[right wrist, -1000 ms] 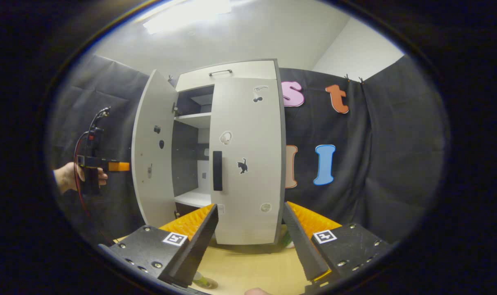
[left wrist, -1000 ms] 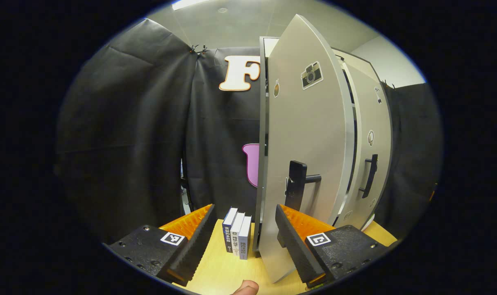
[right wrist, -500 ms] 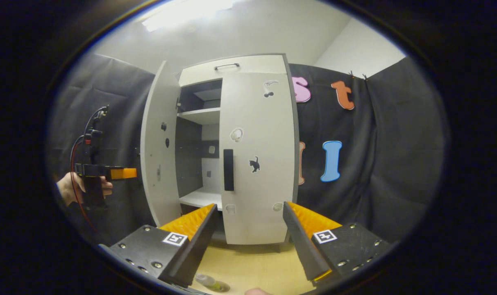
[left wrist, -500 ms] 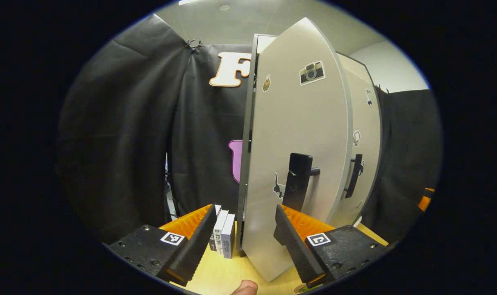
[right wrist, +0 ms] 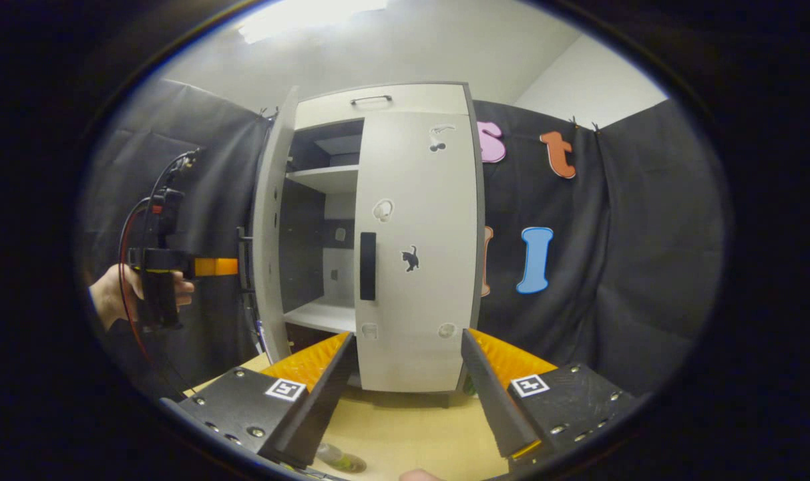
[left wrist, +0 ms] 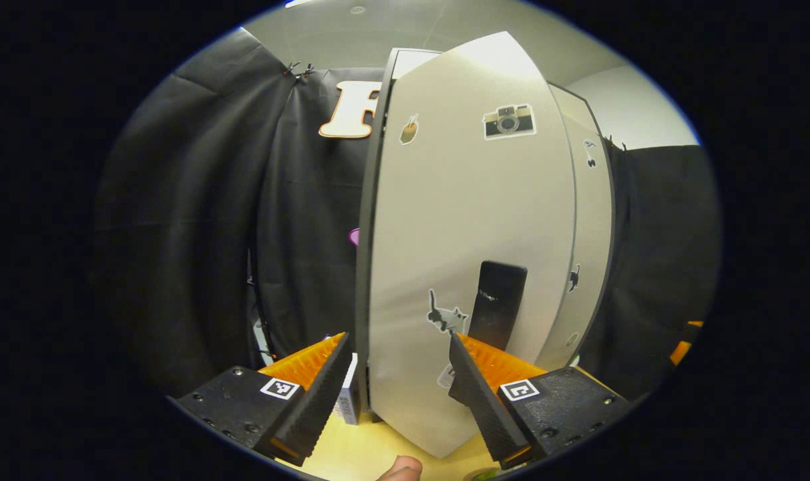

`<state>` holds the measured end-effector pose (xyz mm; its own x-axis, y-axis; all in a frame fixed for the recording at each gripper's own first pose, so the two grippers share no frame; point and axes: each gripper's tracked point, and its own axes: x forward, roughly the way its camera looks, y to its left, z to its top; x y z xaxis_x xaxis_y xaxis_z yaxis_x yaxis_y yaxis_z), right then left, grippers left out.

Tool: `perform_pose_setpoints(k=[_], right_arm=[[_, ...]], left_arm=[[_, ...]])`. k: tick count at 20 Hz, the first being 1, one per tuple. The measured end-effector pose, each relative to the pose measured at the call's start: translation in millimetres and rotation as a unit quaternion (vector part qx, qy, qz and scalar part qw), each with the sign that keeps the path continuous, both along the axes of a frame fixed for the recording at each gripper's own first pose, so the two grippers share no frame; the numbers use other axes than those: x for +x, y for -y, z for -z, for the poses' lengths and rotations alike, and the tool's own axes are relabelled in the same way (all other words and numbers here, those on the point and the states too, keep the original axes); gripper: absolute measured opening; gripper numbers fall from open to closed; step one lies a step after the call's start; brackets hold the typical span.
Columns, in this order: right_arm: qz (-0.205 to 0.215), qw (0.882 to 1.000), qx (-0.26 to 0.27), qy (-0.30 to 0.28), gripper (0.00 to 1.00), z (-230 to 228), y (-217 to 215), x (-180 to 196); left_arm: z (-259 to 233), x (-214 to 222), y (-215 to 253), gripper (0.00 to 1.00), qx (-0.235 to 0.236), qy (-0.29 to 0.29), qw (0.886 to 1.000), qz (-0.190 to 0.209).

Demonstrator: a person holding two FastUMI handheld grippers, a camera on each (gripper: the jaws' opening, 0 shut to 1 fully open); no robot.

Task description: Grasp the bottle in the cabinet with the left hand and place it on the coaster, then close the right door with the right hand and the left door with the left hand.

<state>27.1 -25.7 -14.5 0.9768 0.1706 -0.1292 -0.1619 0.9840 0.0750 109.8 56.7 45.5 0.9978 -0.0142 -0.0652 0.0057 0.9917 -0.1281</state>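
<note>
In the right gripper view, a hand (right wrist: pixel 111 297) at far left holds the left gripper (right wrist: pixel 226 266) level against the outer face of the left door (right wrist: pixel 269 234). That door now stands nearly edge-on, where a second ago its inner face was broadly turned toward the camera, so it has swung well toward shut. The gap beside it still shows the shelves (right wrist: pixel 324 179), bare as far as I can see. Right of the gap, the right door (right wrist: pixel 415 247) sits flush and looks closed, as it did earlier.

The right gripper (right wrist: pixel 405 374) hangs back over the table (right wrist: pixel 411 434), its fingers spread wide and holding nothing. At the bottom edge, left of centre, a bottle (right wrist: pixel 334 458) on a round coaster (right wrist: pixel 351 463) pokes into view, so the placing step appears done.

In the left gripper view, the books (left wrist: pixel 348 401) at lower left are now mostly hidden behind the door's edge; earlier three spines showed clearly. The door face fills the middle, its black handle (left wrist: pixel 497 304) now seen head-on rather than from the side. The left gripper's fingers are wide apart, gripping nothing; whether either one touches the panel I cannot tell.

My judgement: only the last stretch of the left door's swing remains, and a steady push should finish the task.
</note>
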Motion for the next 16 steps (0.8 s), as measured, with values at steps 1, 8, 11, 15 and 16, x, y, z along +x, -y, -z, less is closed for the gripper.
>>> perform_pose_setpoints(k=[1,8,11,15,16], right_arm=[[-0.001,1.000,0.001,-0.001,0.96,0.5,-1.3,-0.6],[0.006,1.000,0.018,0.001,0.93,-8.9,5.7,-4.4],[0.015,1.000,0.016,0.006,0.93,-13.7,13.3,-8.0],[0.021,1.000,0.017,0.011,0.96,-18.6,18.2,-15.3],[0.018,1.000,0.018,0.013,0.93,-20.9,17.3,-19.1]], left_arm=[[-3.8,1.1,12.5,0.93,-0.007,0.002,1.000,0.009],[-33.0,-16.7,59.7,0.95,0.004,0.035,0.999,0.009],[-33.2,-34.0,74.1,0.91,0.006,0.033,0.999,0.011],[-35.4,-56.0,82.1,0.91,0.012,0.034,0.999,0.001],[-38.3,-60.8,83.8,0.90,0.014,0.037,0.999,-0.001]])
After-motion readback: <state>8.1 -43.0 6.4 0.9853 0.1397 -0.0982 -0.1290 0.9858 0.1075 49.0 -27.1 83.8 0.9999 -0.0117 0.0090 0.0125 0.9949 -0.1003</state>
